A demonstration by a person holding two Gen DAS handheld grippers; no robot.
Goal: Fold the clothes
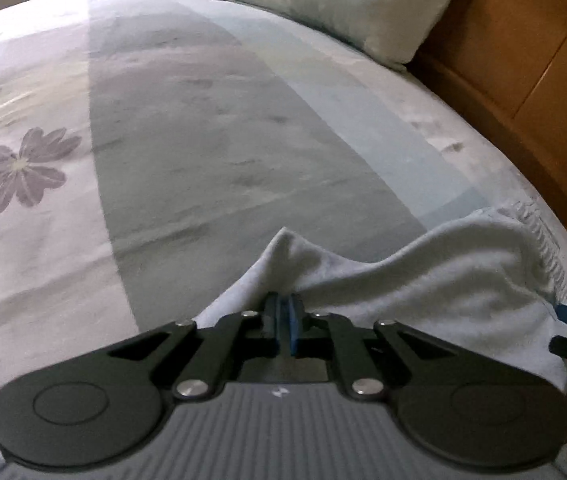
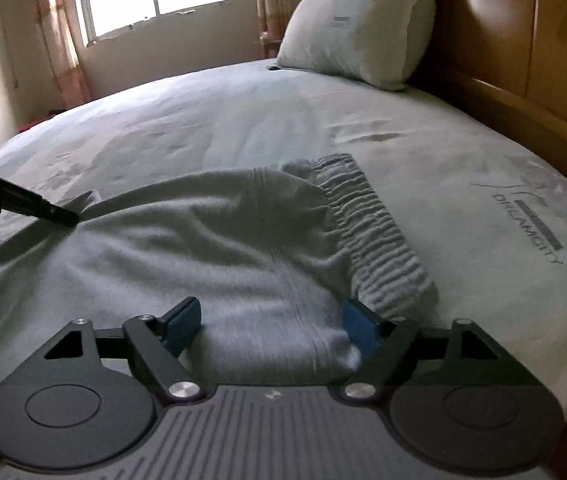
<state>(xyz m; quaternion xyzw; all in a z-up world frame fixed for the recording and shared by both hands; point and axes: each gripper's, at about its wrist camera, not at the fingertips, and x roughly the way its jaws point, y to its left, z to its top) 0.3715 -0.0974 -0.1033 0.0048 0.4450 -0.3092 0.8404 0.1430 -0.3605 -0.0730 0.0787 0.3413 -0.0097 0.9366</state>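
Right wrist view shows the pale grey knit garment with a ribbed elastic waistband (image 2: 219, 248) lying rumpled on the pale patterned bedsheet (image 2: 463, 184), the right gripper (image 2: 271, 328) spread wide over its near edge. The left gripper (image 1: 283, 320) is pinched tight on a raised fold of the cloth. I judge a fold or lift is in hand, though motion blur hides the layers. Next, the right fingers must close on cloth.

Each wrist camera sits low behind its gripper, close above the bed (image 1: 187, 128), facing 12 o'clock. Both views share the pillow (image 2: 359, 28), headboard (image 1: 523, 60) at 1 o'clock, and grey garment (image 2: 203, 240).
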